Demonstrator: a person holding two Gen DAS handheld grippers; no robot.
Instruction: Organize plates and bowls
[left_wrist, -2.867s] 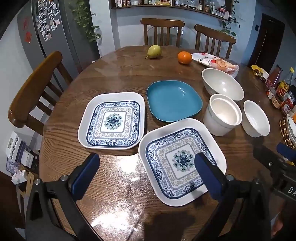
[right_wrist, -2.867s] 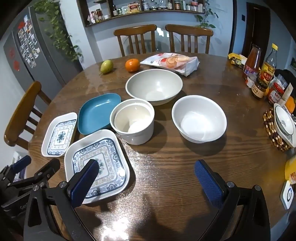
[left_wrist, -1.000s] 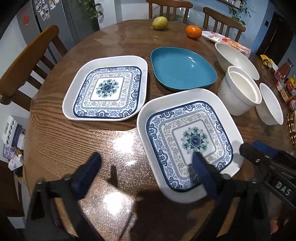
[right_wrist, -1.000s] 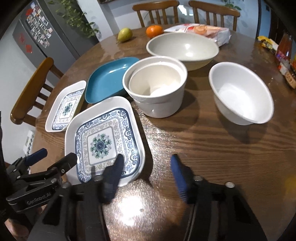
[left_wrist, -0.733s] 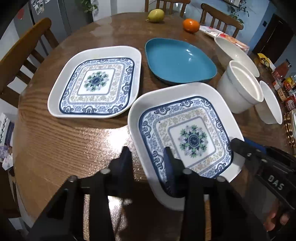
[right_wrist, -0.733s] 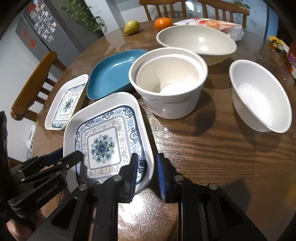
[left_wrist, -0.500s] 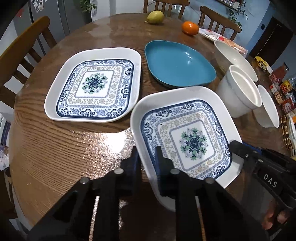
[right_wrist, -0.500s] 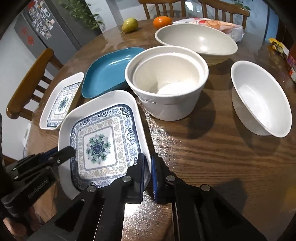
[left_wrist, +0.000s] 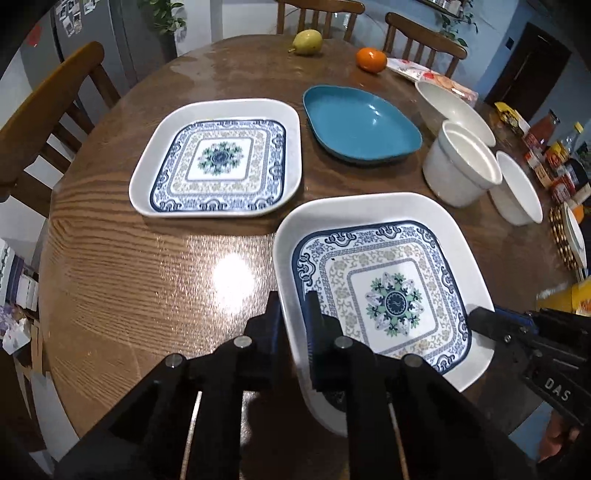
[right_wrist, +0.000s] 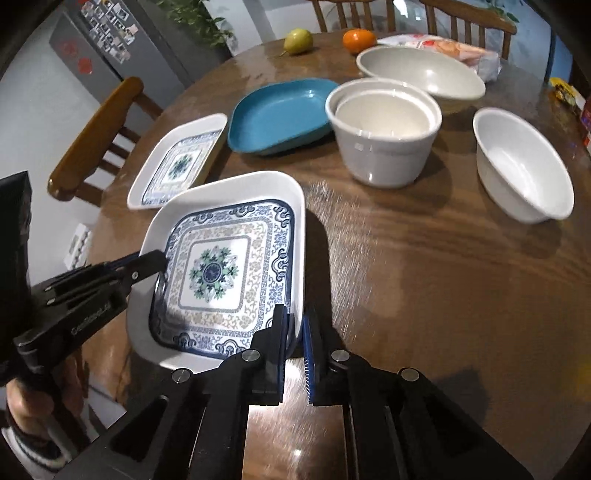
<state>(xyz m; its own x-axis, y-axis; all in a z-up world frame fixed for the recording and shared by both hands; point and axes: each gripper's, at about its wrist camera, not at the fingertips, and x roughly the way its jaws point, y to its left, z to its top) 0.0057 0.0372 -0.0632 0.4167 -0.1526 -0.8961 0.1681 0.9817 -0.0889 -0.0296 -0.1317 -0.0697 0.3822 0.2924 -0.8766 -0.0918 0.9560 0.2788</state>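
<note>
At near table edge, left gripper (left_wrist: 293, 314) & right gripper (right_wrist: 293, 325) are both clamped on opposite rims of the white square plate w/ blue floral pattern (left_wrist: 388, 291): left on its left rim, right on its right rim, plate between them, appears tilted and lifted off the round brown wooden table (left_wrist: 147, 266), though contact underneath can't be told. Matching second patterned square plate (left_wrist: 221, 158) lies beyond, toward table's left edge, nearer left hand, so likely stack target. Further back: blue dish (left_wrist: 362, 125), white deep bowl (right_wrist: 384, 129), small white bowl (right_wrist: 521, 166), wide cream bowl (right_wrist: 421, 70). Held plate's near corner hidden behind gripper bodies; pad contact partly hidden.
</note>
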